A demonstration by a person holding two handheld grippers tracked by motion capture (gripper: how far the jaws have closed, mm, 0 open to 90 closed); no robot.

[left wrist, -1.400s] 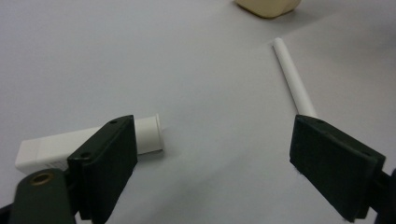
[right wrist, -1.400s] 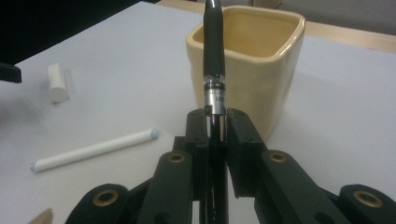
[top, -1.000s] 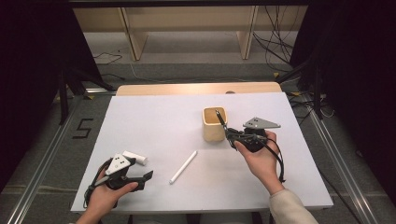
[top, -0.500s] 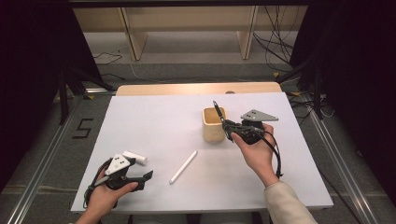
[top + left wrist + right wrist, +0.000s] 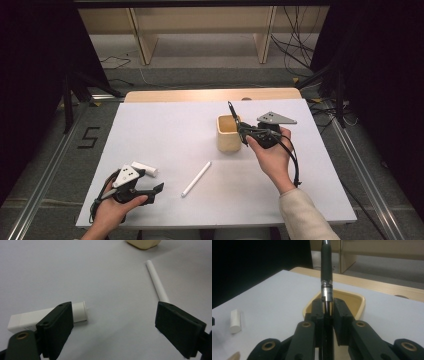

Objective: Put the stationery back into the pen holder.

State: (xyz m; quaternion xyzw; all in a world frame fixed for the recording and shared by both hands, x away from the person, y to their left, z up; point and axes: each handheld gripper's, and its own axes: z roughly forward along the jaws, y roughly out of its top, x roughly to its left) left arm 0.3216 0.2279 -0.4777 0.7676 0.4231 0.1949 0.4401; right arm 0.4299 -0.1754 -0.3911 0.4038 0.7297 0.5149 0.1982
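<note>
Black pen (image 5: 326, 272), slim, with a silver band near its lower end, clamped upright between the closed jaws of the right gripper (image 5: 248, 134); the high view places it at the near rim of the cup, its tip raised above the opening. Cream cup (image 5: 229, 134), squarish with rounded corners, standing right of centre on the white table (image 5: 170, 125); the right gripper view looks past the pen into its interior, of which the part in sight holds nothing. White pen or stick (image 5: 196, 178), lying loose and slantwise on the table between the two hands, well apart from the cup. White rectangular block (image 5: 77, 311), perhaps an eraser, lying flat just beside the left gripper (image 5: 117, 325), partly behind one jaw. Left gripper resting low near the front edge, jaws spread wide, nothing between them. Status, as judged: the work appears to be loading writing items into the cup; the black pen is gripped and brought to the cup but not yet lowered or released; the white stick and block remain untouched on the table.
</note>
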